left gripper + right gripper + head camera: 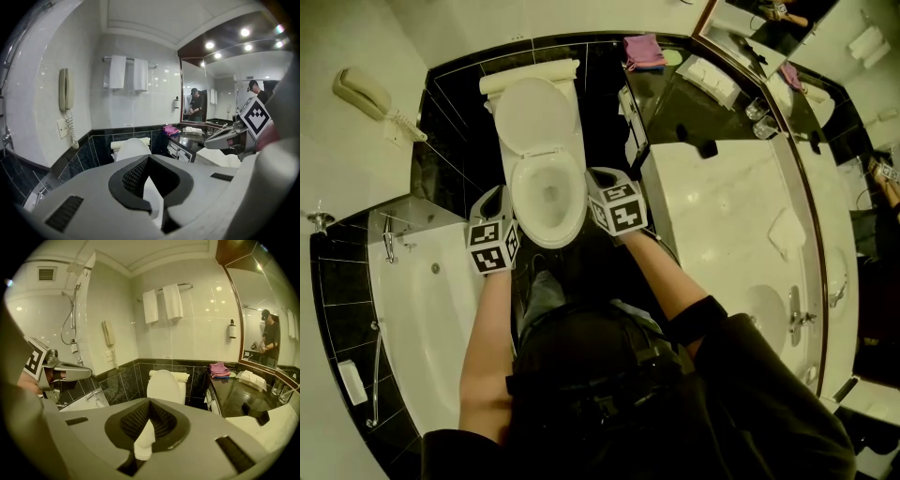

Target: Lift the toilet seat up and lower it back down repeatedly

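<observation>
Both pressed together, left claw (pixel 499 194) and right claw (pixel 598 175) flank the toilet seat (pixel 546 236).

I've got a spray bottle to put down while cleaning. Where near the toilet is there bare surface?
The white counter is mostly bare from its edge beside the toilet across to the sink. Its dark back end is crowded: pink cloth, folded towels, glasses.

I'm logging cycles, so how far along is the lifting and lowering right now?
Done: the lid stands raised upright. In hand: nothing; the left gripper and right gripper, fingers shut, flank the bowl empty. Remaining: lowering it again; how many cycles have passed isn't shown.
</observation>
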{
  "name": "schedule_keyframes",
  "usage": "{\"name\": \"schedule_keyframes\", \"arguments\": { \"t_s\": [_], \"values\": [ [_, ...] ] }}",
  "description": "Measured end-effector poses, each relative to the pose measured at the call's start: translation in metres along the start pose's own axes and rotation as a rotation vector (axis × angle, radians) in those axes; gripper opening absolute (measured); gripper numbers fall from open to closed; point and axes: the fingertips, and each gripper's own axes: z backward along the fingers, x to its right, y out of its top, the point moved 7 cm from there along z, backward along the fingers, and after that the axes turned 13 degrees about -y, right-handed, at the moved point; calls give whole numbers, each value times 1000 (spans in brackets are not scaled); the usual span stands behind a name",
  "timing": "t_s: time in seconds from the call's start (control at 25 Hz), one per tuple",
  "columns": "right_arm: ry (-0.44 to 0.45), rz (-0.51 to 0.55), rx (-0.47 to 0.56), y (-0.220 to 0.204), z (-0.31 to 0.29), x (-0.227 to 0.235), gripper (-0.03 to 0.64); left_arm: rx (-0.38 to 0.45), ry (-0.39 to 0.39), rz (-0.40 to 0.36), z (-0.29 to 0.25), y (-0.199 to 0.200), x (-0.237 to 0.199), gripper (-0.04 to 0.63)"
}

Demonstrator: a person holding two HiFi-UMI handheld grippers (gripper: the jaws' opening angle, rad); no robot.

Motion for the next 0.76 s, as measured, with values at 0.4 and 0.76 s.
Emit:
{"name": "schedule_keyframes", "arguments": {
  "t_s": [0.4, 0.76],
  "values": [
    [12, 23, -12, -7, -4, -2, 14, -8, 5, 6, 0, -6, -1, -11],
    [13, 27, -20, -10, -7, 3, 14, -19, 2, 14, -3, -12, 1, -11]
  ]
}}
